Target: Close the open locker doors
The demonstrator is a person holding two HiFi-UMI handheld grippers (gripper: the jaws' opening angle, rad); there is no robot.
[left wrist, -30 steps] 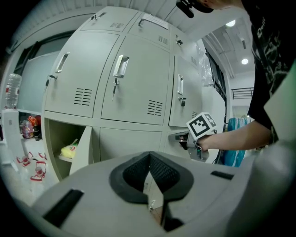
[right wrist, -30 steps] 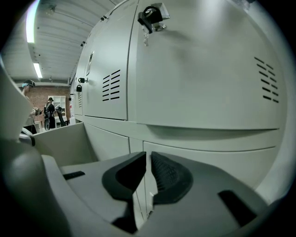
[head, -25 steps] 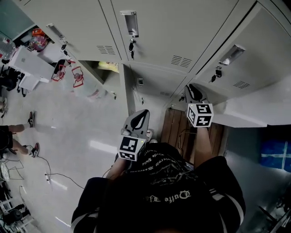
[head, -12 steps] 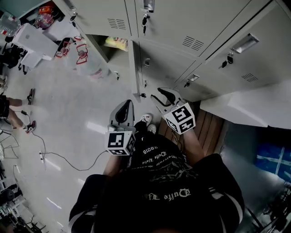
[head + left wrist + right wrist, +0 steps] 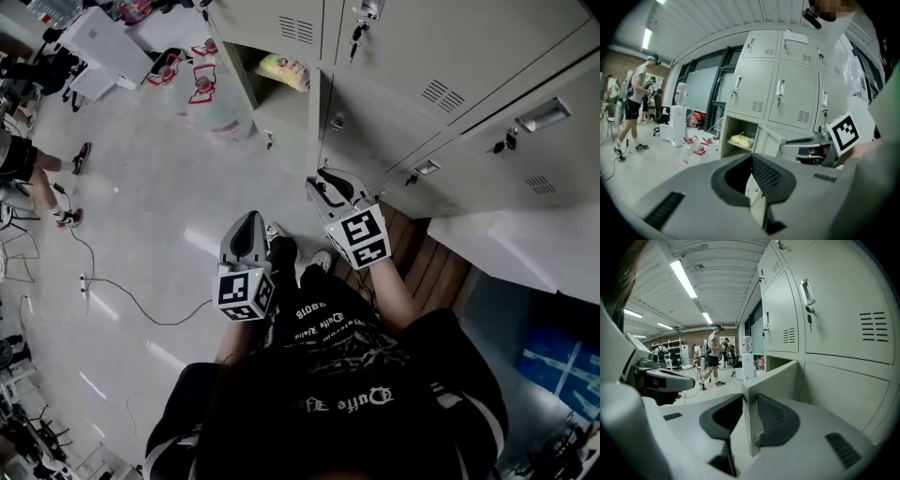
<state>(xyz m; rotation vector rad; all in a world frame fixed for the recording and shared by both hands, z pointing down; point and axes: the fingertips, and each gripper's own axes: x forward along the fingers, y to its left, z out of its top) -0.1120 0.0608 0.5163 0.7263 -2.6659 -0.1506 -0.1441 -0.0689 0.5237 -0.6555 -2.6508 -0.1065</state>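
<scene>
One pale grey metal locker door (image 5: 773, 373) stands swung out from the open compartment (image 5: 267, 108) that holds a yellow packet (image 5: 284, 70). The right gripper (image 5: 749, 398) straddles the door's free edge. Its jaws have just been closing but stand apart, not clamped. Press the panel squarely toward the compartment until it seats. The left gripper (image 5: 751, 157), tips together and empty, hangs farther from the compartment.

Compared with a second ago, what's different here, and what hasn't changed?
The right gripper swung left from the closed lockers to the open door; its jaws have just been closing with that door's edge between them, though whether they grip it is unclear. The left gripper followed alongside. Unchanged: the door stands open, the yellow packet lies inside, the left gripper is shut and empty.
</scene>
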